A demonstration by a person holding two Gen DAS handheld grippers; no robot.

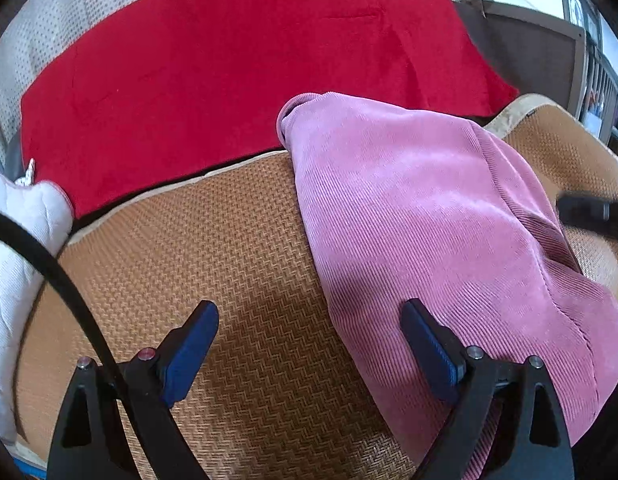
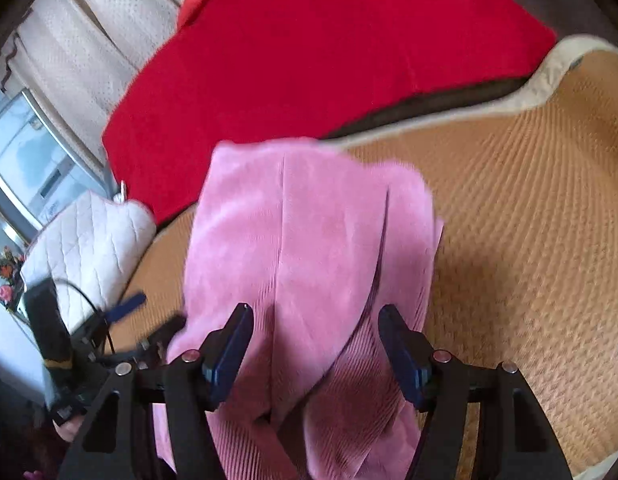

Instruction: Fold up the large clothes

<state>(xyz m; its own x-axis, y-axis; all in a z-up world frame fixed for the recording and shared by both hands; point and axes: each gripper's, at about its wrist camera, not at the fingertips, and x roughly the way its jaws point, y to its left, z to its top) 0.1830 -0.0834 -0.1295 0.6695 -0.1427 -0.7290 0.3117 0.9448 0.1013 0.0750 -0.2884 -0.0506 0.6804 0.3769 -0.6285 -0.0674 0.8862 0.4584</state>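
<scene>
Left tongs (image 1: pixel 309 320) gape wide, empty, above the woven mat (image 1: pixel 229 248) at the pink corduroy garment's (image 1: pixel 429 208) edge. Right tongs (image 2: pixel 315 322) likewise spread, gripping nothing, over the garment, which lies bunched on the mat before a red blanket (image 1: pixel 249 60).

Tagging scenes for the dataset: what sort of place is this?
Likely a home bedroom or living room: a woven rattan mat under the pink corduroy garment, a red blanket behind, and cream curtains by a window.
</scene>
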